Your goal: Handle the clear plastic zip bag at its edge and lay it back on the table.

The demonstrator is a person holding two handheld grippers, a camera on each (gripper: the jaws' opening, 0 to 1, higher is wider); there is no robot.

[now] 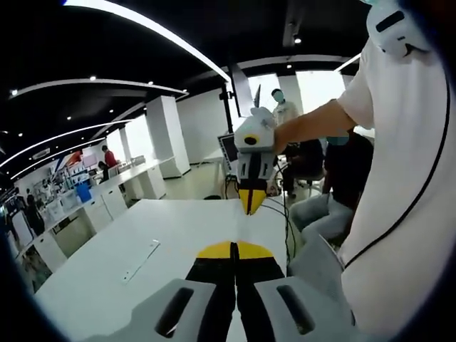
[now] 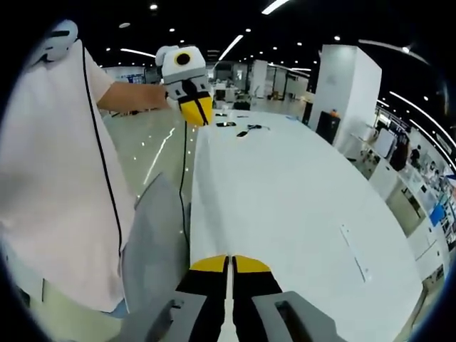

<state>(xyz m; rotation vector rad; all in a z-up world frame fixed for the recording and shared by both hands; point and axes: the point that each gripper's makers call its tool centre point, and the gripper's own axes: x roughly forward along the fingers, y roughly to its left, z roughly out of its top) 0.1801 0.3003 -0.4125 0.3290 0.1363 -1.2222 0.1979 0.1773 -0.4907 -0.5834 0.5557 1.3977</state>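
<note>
My left gripper (image 1: 234,248) is shut, its yellow tips together low over the white table (image 1: 178,221). In the left gripper view my right gripper (image 1: 249,203) hangs tip-down just beyond it, held by a hand, and looks shut. In the right gripper view its own jaws (image 2: 229,262) are shut at the table's (image 2: 285,185) near end. The left gripper (image 2: 194,108) points down at the far left edge. I cannot make out a clear bag between any jaws. A narrow pale strip (image 1: 140,260) (image 2: 355,253) lies flat on the table; whether it is the zip bag I cannot tell.
The person in a white shirt (image 1: 406,178) (image 2: 57,164) stands at the table's long edge. A thin cable (image 2: 184,178) hangs by that edge. Small dark items (image 2: 246,130) lie at the table's far end. Other desks (image 1: 121,185) and people stand behind.
</note>
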